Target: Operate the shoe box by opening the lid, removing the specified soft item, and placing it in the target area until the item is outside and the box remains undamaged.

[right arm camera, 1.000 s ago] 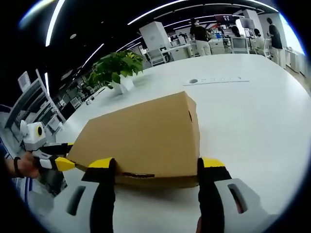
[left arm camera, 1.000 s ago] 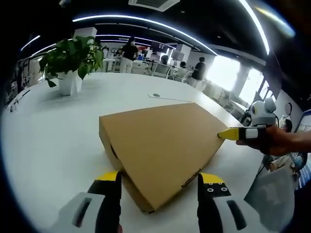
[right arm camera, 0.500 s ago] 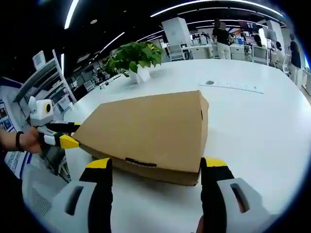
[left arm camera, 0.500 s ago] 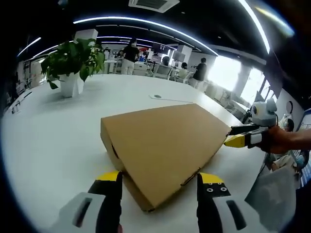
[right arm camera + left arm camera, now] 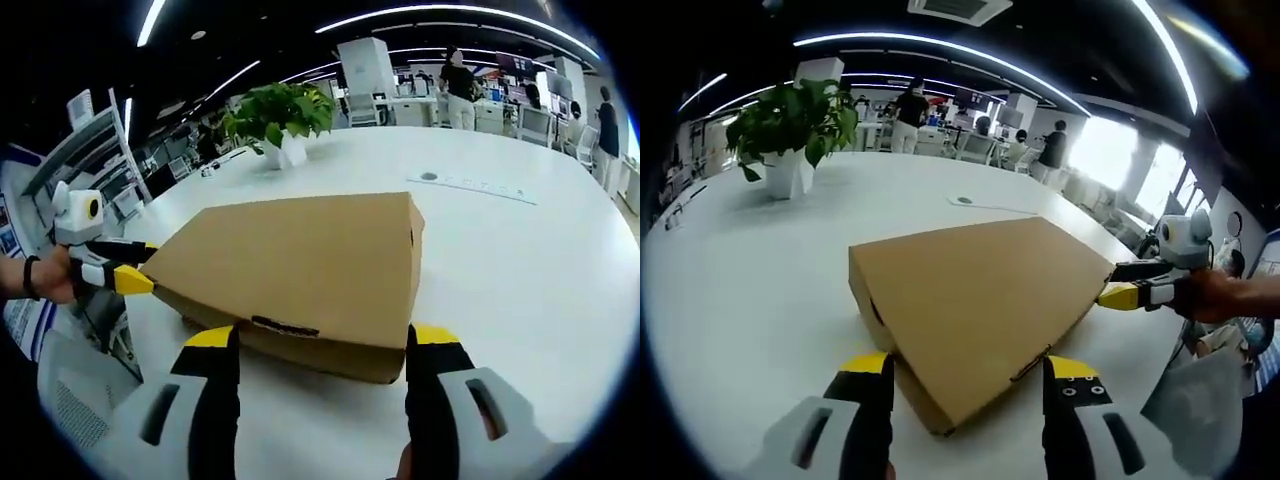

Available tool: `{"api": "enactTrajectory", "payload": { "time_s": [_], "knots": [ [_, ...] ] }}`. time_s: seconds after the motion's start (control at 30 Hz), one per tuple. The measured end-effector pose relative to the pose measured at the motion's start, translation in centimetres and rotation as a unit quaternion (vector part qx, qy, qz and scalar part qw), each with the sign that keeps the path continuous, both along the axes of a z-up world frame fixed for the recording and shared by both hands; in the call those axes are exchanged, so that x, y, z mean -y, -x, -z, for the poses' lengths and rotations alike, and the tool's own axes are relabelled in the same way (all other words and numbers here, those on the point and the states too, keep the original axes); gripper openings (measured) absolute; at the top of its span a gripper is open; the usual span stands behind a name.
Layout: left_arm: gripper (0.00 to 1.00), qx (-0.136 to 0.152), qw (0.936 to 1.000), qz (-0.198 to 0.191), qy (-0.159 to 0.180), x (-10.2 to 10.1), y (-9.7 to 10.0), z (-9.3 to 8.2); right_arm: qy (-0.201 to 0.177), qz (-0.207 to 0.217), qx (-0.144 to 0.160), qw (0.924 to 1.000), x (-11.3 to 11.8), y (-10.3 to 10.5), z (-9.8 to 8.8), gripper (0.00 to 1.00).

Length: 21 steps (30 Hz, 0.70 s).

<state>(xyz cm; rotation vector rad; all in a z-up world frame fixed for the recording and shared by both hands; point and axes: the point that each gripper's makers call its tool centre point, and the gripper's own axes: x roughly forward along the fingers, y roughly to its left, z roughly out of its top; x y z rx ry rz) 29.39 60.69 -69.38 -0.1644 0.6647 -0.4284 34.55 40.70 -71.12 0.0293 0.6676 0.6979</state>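
A closed cardboard shoe box (image 5: 975, 300) lies on the white table (image 5: 750, 290) just ahead of your left gripper (image 5: 965, 385), whose jaws stand wide apart. Your right gripper (image 5: 322, 350) is also spread wide, with a long edge of the box between its tips. A potted plant (image 5: 790, 125) stands well beyond.
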Motion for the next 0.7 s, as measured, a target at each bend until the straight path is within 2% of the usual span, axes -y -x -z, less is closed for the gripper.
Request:
{"api": "enactTrajectory", "payload": {
  "time_s": [0.2,0.33,0.43,0.57,0.7],
  "knots": [
    [0.60,0.000,0.9999,-0.009,0.013,-0.1,0.0,-0.6,-0.002,0.004,0.005,1.0000,-0.1,0.1,-0.8,0.62],
    [0.60,0.003,0.9994,-0.018,0.028,-0.2,-0.1,-1.5,0.012,-0.001,0.015,0.9998,-0.1,0.1,-1.0,0.61],
    [0.59,0.008,0.9995,-0.020,0.025,-0.2,-0.3,-1.8,0.008,0.003,0.016,0.9998,-0.1,-0.1,-1.4,0.61],
    [0.59,0.013,0.9986,-0.031,0.040,-0.5,-0.8,-2.9,0.002,0.009,0.023,0.9997,-0.2,-0.4,-2.4,0.60],
    [0.58,0.022,0.9987,-0.031,0.034,-0.5,-1.2,-3.8,-0.010,0.015,0.033,0.9993,-0.3,-1.2,-4.0,0.60]
  ]
}}
